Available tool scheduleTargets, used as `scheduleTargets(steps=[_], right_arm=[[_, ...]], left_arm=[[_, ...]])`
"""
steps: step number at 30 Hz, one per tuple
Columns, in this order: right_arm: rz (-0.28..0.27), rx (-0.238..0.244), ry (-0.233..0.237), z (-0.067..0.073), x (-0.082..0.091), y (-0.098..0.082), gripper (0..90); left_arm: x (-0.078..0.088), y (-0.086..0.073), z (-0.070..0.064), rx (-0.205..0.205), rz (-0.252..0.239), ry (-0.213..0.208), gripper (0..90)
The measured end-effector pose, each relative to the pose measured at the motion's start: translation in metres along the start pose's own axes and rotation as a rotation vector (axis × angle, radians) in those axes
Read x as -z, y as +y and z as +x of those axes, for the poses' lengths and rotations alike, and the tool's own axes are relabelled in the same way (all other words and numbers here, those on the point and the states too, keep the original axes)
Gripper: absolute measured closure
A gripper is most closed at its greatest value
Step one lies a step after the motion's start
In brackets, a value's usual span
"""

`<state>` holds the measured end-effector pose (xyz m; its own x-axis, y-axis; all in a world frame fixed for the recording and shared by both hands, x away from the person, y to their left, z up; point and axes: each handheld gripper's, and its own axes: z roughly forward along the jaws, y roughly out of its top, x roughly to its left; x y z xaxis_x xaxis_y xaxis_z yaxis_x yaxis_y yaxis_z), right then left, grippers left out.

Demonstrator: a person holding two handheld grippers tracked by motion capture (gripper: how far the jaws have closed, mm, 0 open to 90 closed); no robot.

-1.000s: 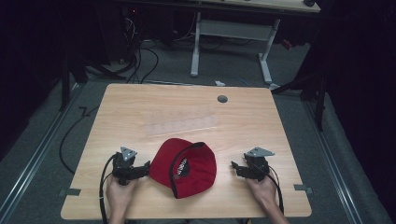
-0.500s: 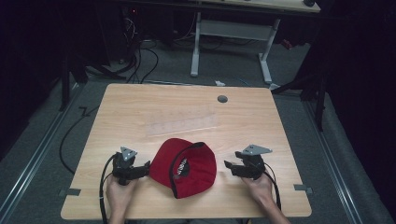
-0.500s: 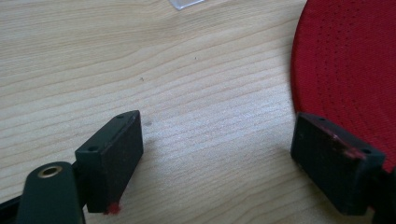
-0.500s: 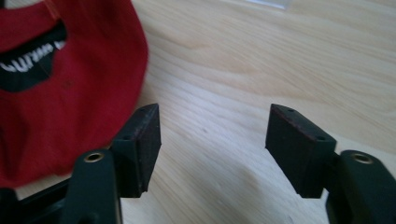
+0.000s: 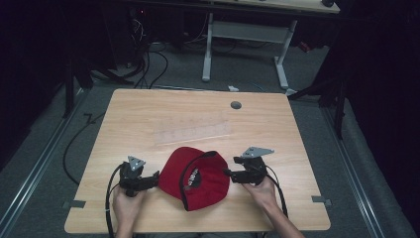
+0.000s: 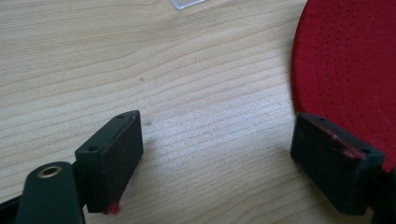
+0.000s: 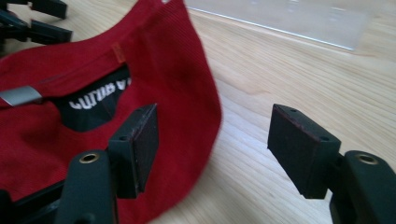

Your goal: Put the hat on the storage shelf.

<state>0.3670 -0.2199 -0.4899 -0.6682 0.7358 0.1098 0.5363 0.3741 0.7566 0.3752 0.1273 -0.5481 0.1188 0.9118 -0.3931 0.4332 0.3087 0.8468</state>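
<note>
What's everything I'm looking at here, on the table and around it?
Cap: one, red with a black inner label, near edge of the table between the grippers.
Clear plastic sheet: one, transparent, middle of the table beyond the cap.
Grommet: one, grey, far side of the tabletop.
Table: one, light wood.
Desk frame: one, white legs, on the floor behind.
Cables: several, black, on the floor at far left.
Left gripper: one, black, open, at the cap's brim.
Right gripper: one, black, open, at the cap's right edge.
Hands: two, holding the grippers.
</note>
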Motion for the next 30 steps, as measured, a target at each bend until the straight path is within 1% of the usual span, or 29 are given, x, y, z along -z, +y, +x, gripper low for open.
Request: scheduleTargets(steps=[2,7,9,11,14,17,19,20,24,25,27,28,30], right_arm=[[0.002,0.007,0.001,0.000,-0.002,0.002,32.3],[0.001,0.002,0.034,0.002,-0.008,0.013,30.9],[0.012,0.015,0.043,0.003,-0.012,0.018,30.2],[0.001,0.028,0.042,0.005,-0.014,0.022,30.4],[0.005,0.027,0.057,0.006,-0.021,0.027,30.0],[0.020,0.036,0.081,0.007,-0.029,0.032,29.6],[0.029,0.037,0.099,0.007,-0.034,0.034,29.6],[0.037,0.046,0.098,0.008,-0.037,0.036,29.6],[0.042,0.069,0.101,0.010,-0.046,0.040,30.4],[0.043,0.066,0.122,0.011,-0.051,0.041,31.2],[0.051,0.058,0.128,0.011,-0.053,0.041,31.7],[0.063,0.057,0.140,0.012,-0.060,0.040,31.7],[0.064,0.055,0.146,0.012,-0.063,0.040,31.7]], left_arm=[[0.000,0.000,0.000,0.000,0.000,0.000,17.2],[0.000,0.000,0.000,0.000,0.000,0.000,17.2],[0.000,0.000,0.000,0.000,0.000,0.001,17.2],[0.000,0.000,0.000,0.000,0.000,0.000,17.2],[0.000,0.000,0.000,0.000,0.000,0.001,17.2],[0.000,0.000,0.000,0.000,0.000,0.001,17.2],[0.000,0.000,0.000,0.000,0.000,0.001,17.2],[0.000,0.000,0.000,0.000,0.000,0.001,17.2],[0.000,0.000,0.000,0.000,0.000,0.001,17.2],[0.000,0.000,0.000,0.000,0.000,0.001,17.2],[0.000,0.000,0.000,0.000,0.000,0.001,17.2],[0.000,0.000,0.000,0.000,0.000,0.001,17.2],[0.000,0.000,0.000,0.000,0.000,0.001,17.2]])
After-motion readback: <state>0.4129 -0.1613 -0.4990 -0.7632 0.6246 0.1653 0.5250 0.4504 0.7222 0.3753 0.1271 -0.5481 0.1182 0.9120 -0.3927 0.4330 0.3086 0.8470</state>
